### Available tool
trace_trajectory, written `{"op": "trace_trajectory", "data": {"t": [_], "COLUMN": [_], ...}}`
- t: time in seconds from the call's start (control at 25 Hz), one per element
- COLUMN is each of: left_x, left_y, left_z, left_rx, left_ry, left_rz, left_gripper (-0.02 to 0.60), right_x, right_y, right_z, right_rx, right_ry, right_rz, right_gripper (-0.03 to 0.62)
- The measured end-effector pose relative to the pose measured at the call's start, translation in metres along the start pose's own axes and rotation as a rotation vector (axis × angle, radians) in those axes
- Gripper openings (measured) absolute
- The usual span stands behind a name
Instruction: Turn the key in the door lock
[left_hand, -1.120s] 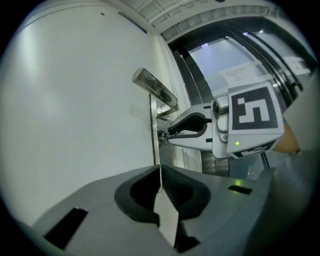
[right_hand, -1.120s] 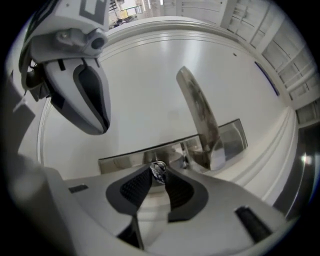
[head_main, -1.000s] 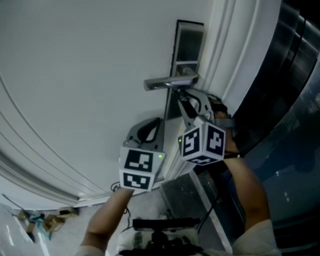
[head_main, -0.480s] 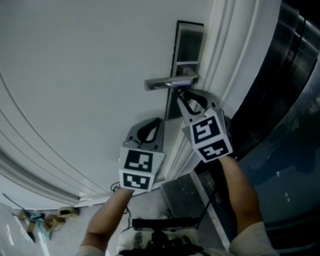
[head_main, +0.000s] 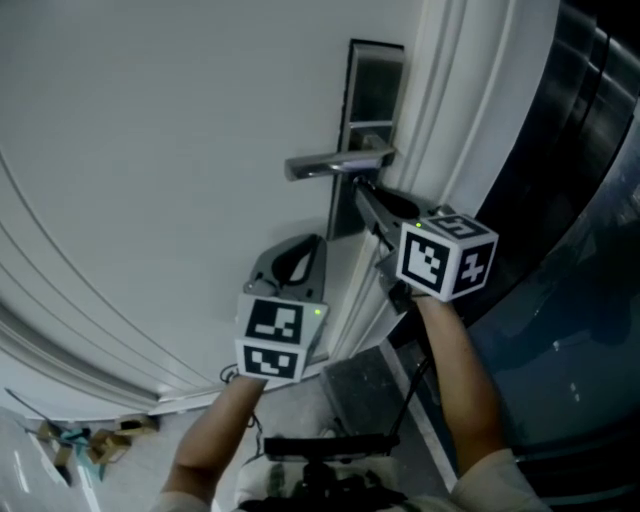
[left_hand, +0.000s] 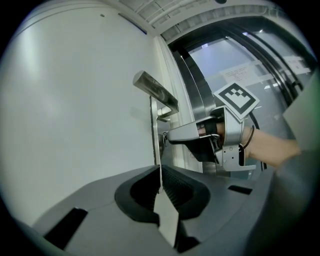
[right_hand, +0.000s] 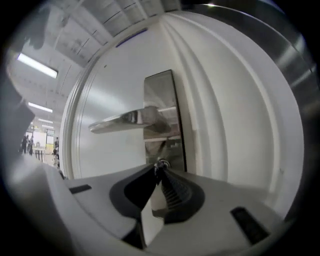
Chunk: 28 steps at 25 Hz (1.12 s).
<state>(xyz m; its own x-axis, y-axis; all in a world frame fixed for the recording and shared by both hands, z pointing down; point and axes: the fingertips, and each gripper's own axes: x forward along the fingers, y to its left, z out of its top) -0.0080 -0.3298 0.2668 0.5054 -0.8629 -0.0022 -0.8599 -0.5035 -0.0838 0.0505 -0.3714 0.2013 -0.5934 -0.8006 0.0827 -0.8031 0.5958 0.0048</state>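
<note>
Left gripper (left_hand: 161, 192) fingers together, empty; right gripper (right_hand: 159, 168) fingers have just been closing and pinch the key (right_hand: 161, 163) at their tips, seated in the lock plate (right_hand: 162, 107) just beyond, under the handle (right_hand: 125, 119); best rolled squarely about the key's axis, no side load.

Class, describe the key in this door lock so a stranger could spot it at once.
Find the white door, then the tall metal lock plate near its right edge. Under the lever handle sits the key: small, shiny and, unlike the handle, pinched between the fingers of the right gripper, which have just been closing on it.
</note>
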Motion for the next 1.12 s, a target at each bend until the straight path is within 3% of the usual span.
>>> {"op": "trace_trajectory", "data": {"t": [0.2,0.48,1.12], "left_x": [0.002,0.002,-0.007], "left_y": [-0.003,-0.002,0.0], "left_z": [0.001,0.001,-0.001], "left_rx": [0.001,0.0,-0.004], "left_ry": [-0.001,-0.003,-0.003], "left_rz": [-0.007,-0.008,0.006], "left_gripper": [0.026,0.026,0.026], "right_x": [-0.001,-0.001,-0.002], "right_y": [-0.002,-0.01,-0.013], "right_z": [0.001,-0.003,-0.007], "right_rx": [0.173,0.665,1.315], "right_ry": [-0.059,-0.154,-0.371], "right_rz": [0.036,0.169,0.296], "right_gripper": [0.037,0.054,0.061]}}
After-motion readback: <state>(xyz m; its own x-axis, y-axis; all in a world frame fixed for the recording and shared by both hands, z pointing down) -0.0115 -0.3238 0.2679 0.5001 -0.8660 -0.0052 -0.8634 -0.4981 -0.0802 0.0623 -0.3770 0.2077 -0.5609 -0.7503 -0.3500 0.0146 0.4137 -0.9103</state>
